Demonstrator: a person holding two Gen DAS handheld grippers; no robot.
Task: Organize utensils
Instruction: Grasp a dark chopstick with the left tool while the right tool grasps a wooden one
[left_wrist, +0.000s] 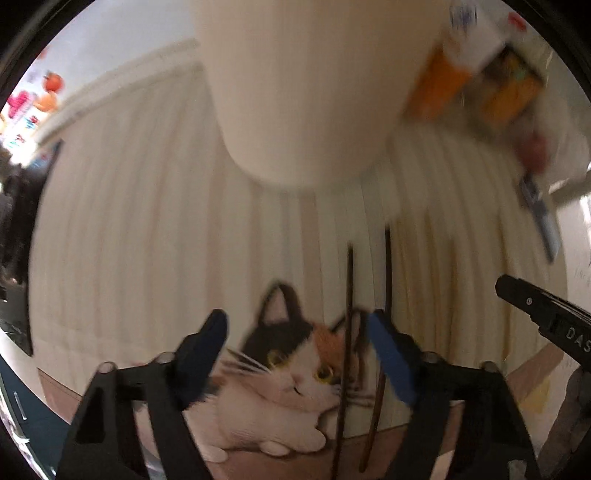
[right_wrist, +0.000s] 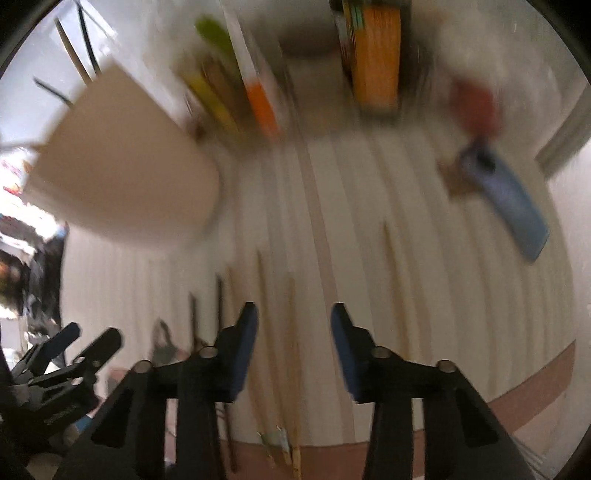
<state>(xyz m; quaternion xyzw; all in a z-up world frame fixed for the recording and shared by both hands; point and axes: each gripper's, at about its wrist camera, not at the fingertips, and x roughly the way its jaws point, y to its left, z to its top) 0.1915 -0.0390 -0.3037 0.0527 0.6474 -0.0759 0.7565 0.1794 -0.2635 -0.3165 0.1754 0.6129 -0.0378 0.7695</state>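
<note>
**Both grippers lowered over the chopsticks on the mat**

The pick-up step is judged to be in hand. In the left wrist view, the left gripper (left_wrist: 297, 358) is pointed down over a striped cream mat (left_wrist: 147, 240) printed with a cat (left_wrist: 291, 376). Two dark chopsticks (left_wrist: 347, 332) are seen lying on the mat, running from 12 toward 6 o'clock close to the right-hand finger; the fingers are spread and nothing is pinched. A tall cream holder (left_wrist: 303, 92) stands at 12 o'clock, and it is taken to be the destination.

In the right wrist view, the right gripper (right_wrist: 293, 347) is held over several paler chopsticks (right_wrist: 293, 332) on the same mat; its fingers are apart, with one stick lying in the gap, though no contact can be made out through the blur. The holder (right_wrist: 122, 173) appears at 10 o'clock, with sticks already standing in it.

Next, each pair of fingers would need to be settled around a stick and closed before lifting toward the holder.
</note>
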